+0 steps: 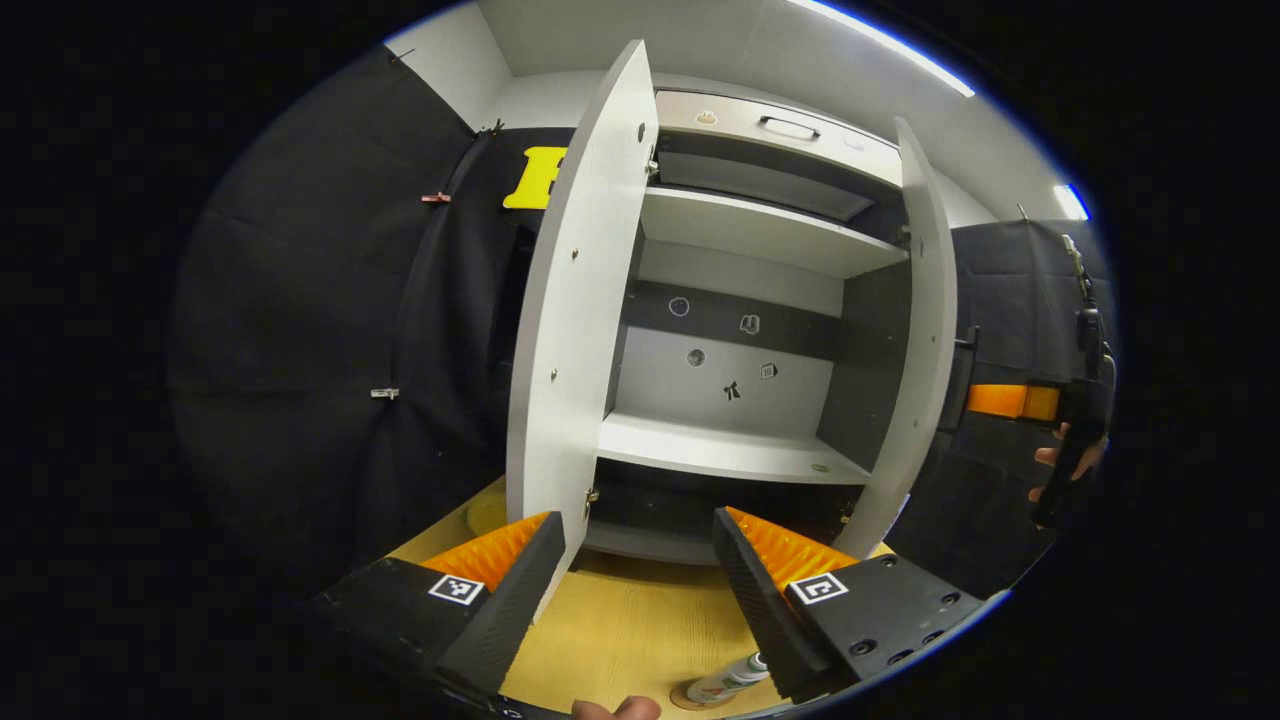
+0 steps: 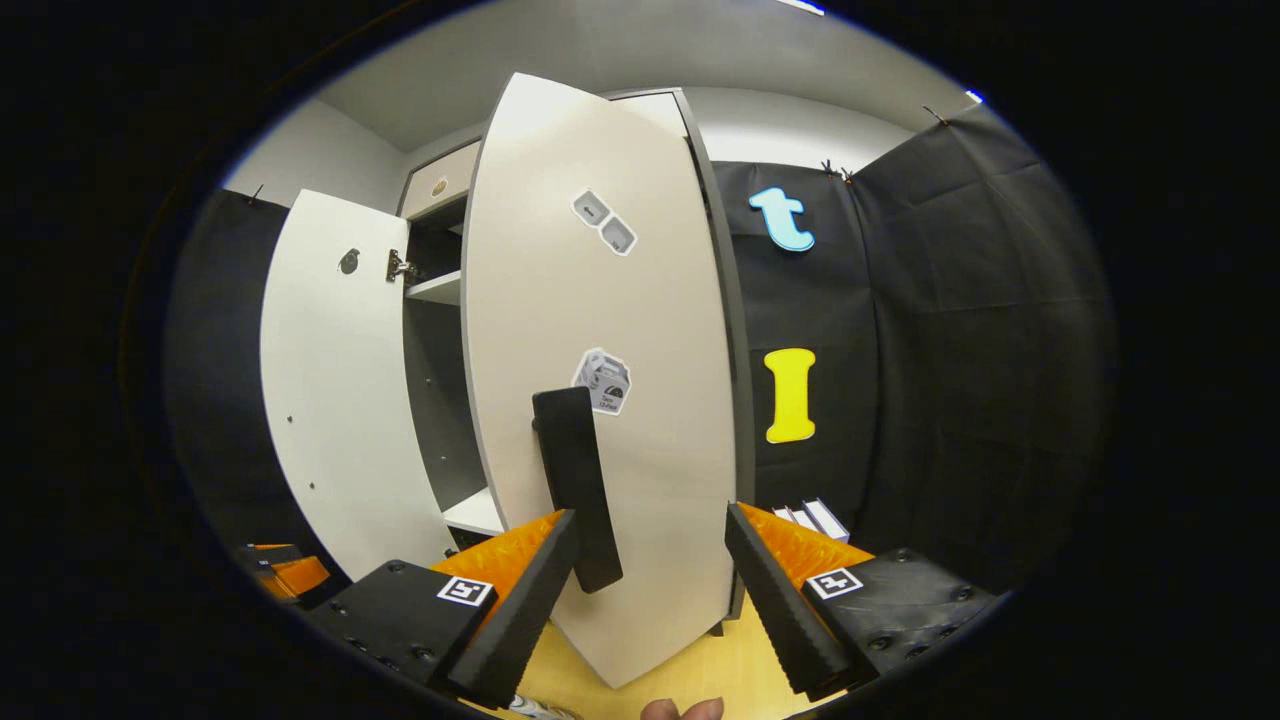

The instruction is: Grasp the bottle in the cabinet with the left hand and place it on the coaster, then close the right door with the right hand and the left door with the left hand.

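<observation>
A white and green bottle (image 1: 728, 681) rests on the round coaster (image 1: 684, 699) on the wooden table, just below my left gripper (image 1: 640, 575), which is open and holds nothing. The cabinet's left door (image 1: 570, 330) and right door (image 1: 925, 330) both stand open, with bare shelves (image 1: 730, 450) between them. In the right gripper view the right door (image 2: 620, 330) is close in front. Its black handle (image 2: 578, 485) hangs just beyond my open right gripper (image 2: 650, 590), near its left finger (image 2: 520, 590). The left door (image 2: 340, 380) stands farther left.
The right gripper's orange body (image 1: 1010, 402) and the hand (image 1: 1070, 455) holding it sit outside the right door. The left gripper (image 2: 285, 572) is low at the left. Small white boxes (image 2: 810, 517) lie on the wooden table (image 1: 640, 630) by the black wall.
</observation>
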